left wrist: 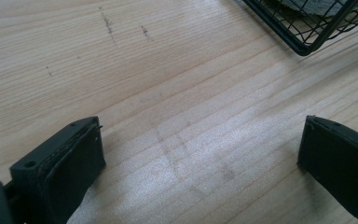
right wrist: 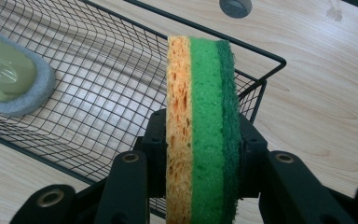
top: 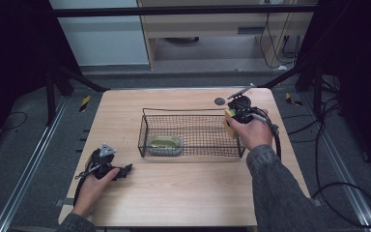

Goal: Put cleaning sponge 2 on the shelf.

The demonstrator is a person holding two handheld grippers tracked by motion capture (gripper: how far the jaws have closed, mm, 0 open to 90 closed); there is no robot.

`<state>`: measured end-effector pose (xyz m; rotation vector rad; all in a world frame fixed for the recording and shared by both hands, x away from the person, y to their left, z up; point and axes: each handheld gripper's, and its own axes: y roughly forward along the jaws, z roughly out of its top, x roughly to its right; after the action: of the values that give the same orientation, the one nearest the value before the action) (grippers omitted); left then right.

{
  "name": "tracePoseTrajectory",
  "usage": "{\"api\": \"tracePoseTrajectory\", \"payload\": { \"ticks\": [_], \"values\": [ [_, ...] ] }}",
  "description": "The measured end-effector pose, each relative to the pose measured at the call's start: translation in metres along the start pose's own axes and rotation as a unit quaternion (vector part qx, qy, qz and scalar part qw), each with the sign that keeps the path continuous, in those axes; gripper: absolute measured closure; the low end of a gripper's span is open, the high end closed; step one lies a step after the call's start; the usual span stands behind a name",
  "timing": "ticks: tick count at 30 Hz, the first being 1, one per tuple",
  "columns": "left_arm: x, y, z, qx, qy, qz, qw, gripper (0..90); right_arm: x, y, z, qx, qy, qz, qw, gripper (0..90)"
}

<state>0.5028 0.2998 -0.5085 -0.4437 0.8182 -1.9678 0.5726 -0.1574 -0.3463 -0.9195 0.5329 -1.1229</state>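
The thick sponge with orange, light green and dark green layers stands on its edge between the two black jaws of the right gripper. The jaws press on its flat sides, one on the orange side and one on the dark green side, so the sponge is held tight. In the high view the sponge is at the right end of the black wire basket, just at its rim, and the right gripper is held in the person's right hand.

The basket sits in the middle of the wooden table. Inside it, near its left end, lies a flat grey oval pad with a yellow-green top.

A small round grey disc lies on the table near the far edge, behind the basket.

The left gripper rests low near the front left corner of the table, held by the person's left hand. Its jaws are spread wide apart, with bare wood between them and nothing held.
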Motion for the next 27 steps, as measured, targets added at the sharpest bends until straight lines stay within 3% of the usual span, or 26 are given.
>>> {"api": "tracePoseTrajectory", "payload": {
  "ticks": [27],
  "values": [
    [0.000, 0.000, 0.000, 0.000, -0.001, 0.000, 1.0000, 0.0, -0.002, 0.028, -0.009, -0.020, 0.009, 0.000, 0.9998, 64.2]
  ]
}}
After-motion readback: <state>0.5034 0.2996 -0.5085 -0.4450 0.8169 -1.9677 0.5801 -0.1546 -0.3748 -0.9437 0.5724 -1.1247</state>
